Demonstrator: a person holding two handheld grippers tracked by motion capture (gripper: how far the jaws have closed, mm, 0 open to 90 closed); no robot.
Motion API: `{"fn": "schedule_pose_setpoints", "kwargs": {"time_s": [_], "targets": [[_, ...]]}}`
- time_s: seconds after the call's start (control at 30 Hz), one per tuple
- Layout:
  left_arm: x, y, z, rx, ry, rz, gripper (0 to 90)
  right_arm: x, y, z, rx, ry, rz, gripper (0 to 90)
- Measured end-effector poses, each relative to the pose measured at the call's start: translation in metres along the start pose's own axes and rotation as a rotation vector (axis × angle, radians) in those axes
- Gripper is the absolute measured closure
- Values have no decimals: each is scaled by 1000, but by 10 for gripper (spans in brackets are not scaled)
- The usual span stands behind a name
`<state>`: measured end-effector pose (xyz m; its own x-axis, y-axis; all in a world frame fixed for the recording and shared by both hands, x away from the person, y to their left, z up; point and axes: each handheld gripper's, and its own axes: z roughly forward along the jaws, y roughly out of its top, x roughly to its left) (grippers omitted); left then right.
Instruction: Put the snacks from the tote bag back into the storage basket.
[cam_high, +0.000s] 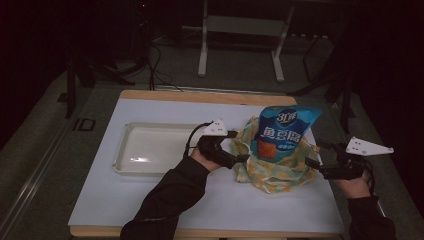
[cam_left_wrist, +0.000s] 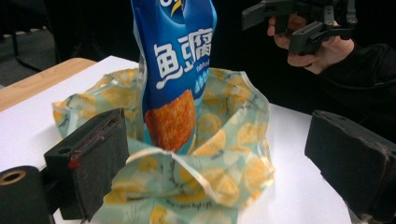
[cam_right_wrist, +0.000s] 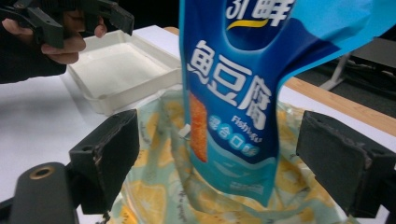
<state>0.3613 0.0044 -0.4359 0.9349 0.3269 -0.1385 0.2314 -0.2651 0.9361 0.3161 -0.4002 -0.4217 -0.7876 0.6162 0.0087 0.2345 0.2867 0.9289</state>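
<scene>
Black jaws of the left gripper (cam_left_wrist: 219, 163) stand wide apart at the bottom of its own view, released, bracketing the near rim of the lemon-print bag (cam_left_wrist: 205, 154) without pinching it. Seen from above, that gripper (cam_high: 239, 159) sits at the bag's left edge, centre of the frame. Standing in the bag is the blue snack packet (cam_high: 284, 131), its long axis upright, top edge toward the upper frame and leaning slightly right, bottom sunk in the fabric mouth. The right gripper (cam_right_wrist: 219, 163) is likewise spread and holds nothing; its jaws flank the packet (cam_right_wrist: 238, 93) with room on both sides. From above it (cam_high: 314, 164) is at the bag's right edge, right of centre. A white tray (cam_high: 150, 150) lies left of centre on the white table (cam_high: 210, 205), just beside the left hand. Bare tabletop stretches across the lower frame.
</scene>
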Motion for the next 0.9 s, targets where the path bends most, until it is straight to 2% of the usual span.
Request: {"fn": "schedule_pose_setpoints", "kwargs": {"time_s": [0.03, 0.1, 0.27, 0.3, 0.43, 0.63, 0.8, 0.9], "targets": [[0, 0, 0, 0, 0, 0, 68, 0, 0, 0, 0, 0, 0, 133], [8, 4, 12, -11, -4, -24, 77, -5, 3, 1, 1, -11, 4, 132], [15, 10, 29, 7, 6, -12, 78, -12, 5, 5, -1, -21, 10, 132], [16, 11, 31, 6, -4, -16, 90, -14, 5, 5, -1, -20, 15, 132], [21, 19, 40, 2, 15, -9, 131, -20, 6, 9, -10, -23, 36, 132], [25, 24, 52, 8, 17, -9, 156, -27, 8, 22, -4, -26, 53, 133], [28, 28, 61, 13, 23, -3, 239, -30, 11, 35, 15, -33, 43, 138], [28, 30, 66, 21, 39, 1, 322, -33, 12, 41, 23, -38, 48, 147]]}}
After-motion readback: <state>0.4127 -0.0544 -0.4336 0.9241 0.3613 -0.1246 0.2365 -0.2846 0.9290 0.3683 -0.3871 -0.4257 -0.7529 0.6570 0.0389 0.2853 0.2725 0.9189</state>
